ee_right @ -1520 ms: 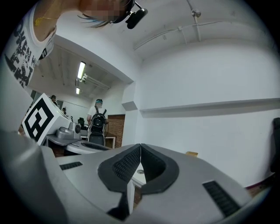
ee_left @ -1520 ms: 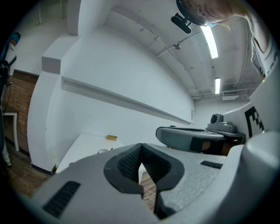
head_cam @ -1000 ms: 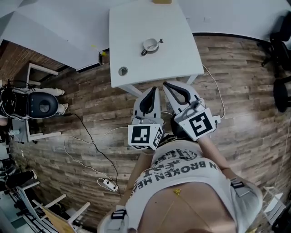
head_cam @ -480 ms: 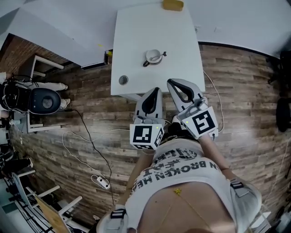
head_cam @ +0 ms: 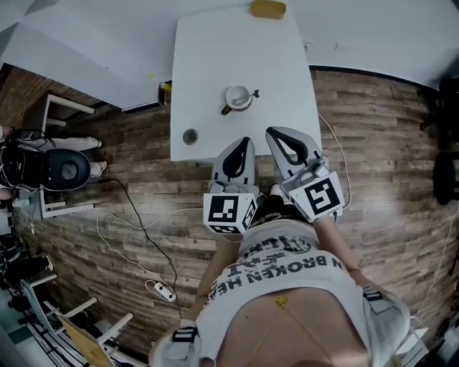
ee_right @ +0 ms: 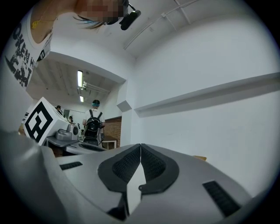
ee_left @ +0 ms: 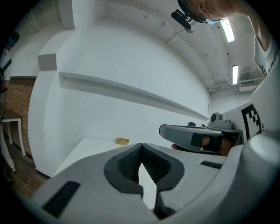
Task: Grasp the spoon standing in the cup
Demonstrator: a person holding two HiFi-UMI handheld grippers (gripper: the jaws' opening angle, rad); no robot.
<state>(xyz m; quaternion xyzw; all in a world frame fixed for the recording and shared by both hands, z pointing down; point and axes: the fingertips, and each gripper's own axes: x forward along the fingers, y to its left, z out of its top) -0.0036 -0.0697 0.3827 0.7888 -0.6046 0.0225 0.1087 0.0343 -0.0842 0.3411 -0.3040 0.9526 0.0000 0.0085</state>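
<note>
- Both tools hang close to the person's body, over the wood floor just short of the tabletop's (head_cam: 215,50) near edge. The left tool (head_cam: 244,142) is closed with nothing between its pads, and the right tool (head_cam: 275,133) is closed and empty too.
- A small round thing (head_cam: 190,135) sits by the near left corner, clear of the route.
- The cup (head_cam: 237,97) stands mid-tabletop, well ahead of both tools. A dark stub at its right rim is probably the spoon (head_cam: 254,93), though it is too small to be sure.
- The spoon is probably light, stiff and smooth, so it may slip. Pinch the handle above the rim, flat sides against the pads, and lift straight up, because the cup looks light enough to tip.
- A yellow block (head_cam: 267,8) lies at the far edge.
</note>
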